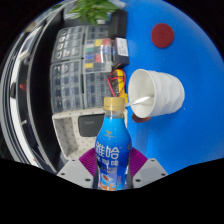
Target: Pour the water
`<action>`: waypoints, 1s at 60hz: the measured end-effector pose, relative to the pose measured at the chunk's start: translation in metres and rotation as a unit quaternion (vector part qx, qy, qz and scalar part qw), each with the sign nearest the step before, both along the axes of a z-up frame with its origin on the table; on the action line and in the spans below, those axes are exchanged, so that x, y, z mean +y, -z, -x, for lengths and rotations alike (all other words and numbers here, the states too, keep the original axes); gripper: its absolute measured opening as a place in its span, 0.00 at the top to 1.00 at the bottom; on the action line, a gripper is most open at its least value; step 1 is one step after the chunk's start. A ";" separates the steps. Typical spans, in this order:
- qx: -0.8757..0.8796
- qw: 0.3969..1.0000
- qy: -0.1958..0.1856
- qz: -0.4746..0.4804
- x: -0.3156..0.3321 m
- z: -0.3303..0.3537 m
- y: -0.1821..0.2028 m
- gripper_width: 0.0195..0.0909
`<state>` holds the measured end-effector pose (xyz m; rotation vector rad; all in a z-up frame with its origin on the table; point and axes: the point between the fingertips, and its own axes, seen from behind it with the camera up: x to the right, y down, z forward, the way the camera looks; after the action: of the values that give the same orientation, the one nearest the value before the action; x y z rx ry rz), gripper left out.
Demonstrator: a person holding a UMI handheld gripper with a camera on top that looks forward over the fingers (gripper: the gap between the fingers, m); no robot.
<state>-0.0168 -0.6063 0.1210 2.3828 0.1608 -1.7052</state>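
A blue drink bottle with white lettering and a yellow neck stands upright between my fingers. My gripper is shut on it, with the purple pads pressing its lower body from both sides. The bottle's mouth is level with the rim of a white paper cup just beyond it. In this tilted view the cup looks to lie on its side on the blue table, opening toward the bottle. I cannot tell whether any water is flowing.
A red round object sits on the blue table beyond the cup. Left of the bottle are a grey wire basket and black shelving with boxes. A green plant is far behind.
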 end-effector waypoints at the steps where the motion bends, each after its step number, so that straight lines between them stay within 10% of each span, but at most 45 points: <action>1: 0.000 1.000 0.003 0.013 0.001 0.001 -0.001 0.72; 17: -0.029 0.988 0.043 0.147 0.019 0.003 -0.009 0.72; 28: -0.023 0.995 0.001 0.092 0.015 -0.002 -0.013 0.72; 44: 0.081 0.956 -0.101 -0.265 0.066 0.007 -0.085 0.72; 60: 0.118 0.781 -0.068 -0.609 0.191 0.035 -0.130 0.72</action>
<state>-0.0513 -0.4154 0.2509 2.6332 1.9543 -2.1430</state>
